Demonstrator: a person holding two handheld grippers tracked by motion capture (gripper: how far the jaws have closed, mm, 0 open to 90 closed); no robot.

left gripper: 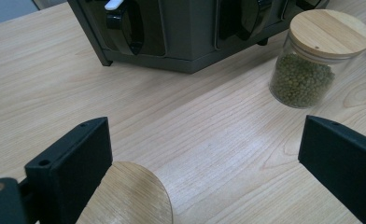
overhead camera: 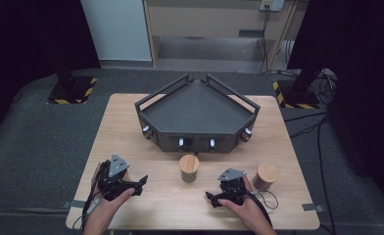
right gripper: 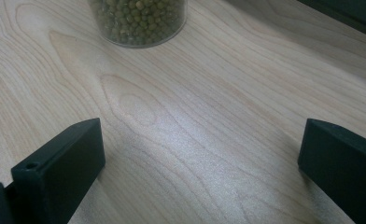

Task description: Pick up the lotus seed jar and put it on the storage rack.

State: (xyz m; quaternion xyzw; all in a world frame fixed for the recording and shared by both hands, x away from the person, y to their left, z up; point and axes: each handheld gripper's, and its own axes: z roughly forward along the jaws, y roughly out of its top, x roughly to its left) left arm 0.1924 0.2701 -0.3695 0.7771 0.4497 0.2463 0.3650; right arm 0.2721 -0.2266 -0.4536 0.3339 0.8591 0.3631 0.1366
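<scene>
High view: bean jar stands mid-desk just in front of the dark tray, w/ left gripper and right gripper either side. Left gripper view: jaws spread, wooden lid below them, jar beyond near tray. Right gripper view: jaws spread wide over bare desk, jar ahead.

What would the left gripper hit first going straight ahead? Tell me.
Probably bare table, then the dark tray's front. The left gripper stands open, aimed between its knobs; the bean jar sits off to the right of that line. Depth is hard to judge.
</scene>
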